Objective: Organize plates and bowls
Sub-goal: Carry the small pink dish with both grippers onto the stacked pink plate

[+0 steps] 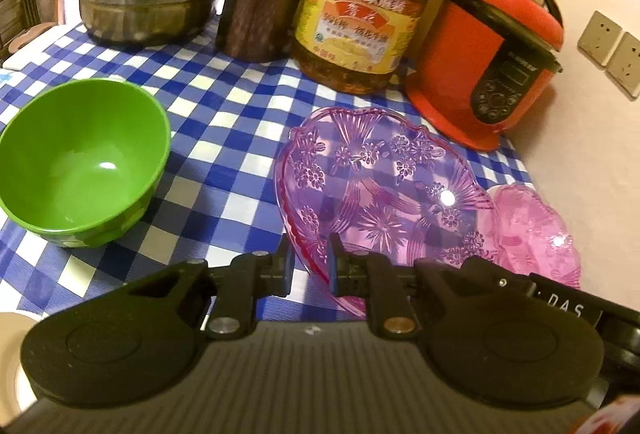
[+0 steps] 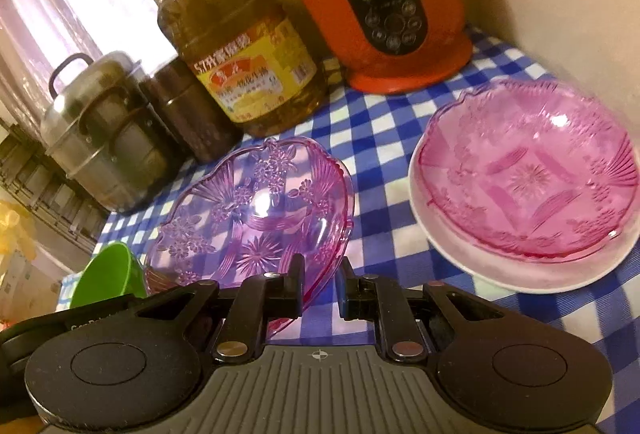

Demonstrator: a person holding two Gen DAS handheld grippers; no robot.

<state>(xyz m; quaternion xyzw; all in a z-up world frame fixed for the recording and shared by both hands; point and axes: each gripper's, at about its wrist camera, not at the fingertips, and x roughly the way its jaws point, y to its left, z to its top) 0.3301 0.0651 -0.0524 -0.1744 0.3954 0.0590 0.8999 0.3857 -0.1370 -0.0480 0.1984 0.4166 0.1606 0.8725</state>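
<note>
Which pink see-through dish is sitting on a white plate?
The pink dish nearest the red cooker sits on the white plate. The other, the purple-pink dish, is tilted, its near rim held in both tongs.

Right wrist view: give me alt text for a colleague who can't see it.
Both grippers, right and left, are shut on the near rim of a tilted purple patterned plastic dish above a blue checked tablecloth. To its right, a pink patterned dish sits in a white plate.

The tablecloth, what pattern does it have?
Blue and white checks on the tablecloth, shown best in the left wrist view.
</note>
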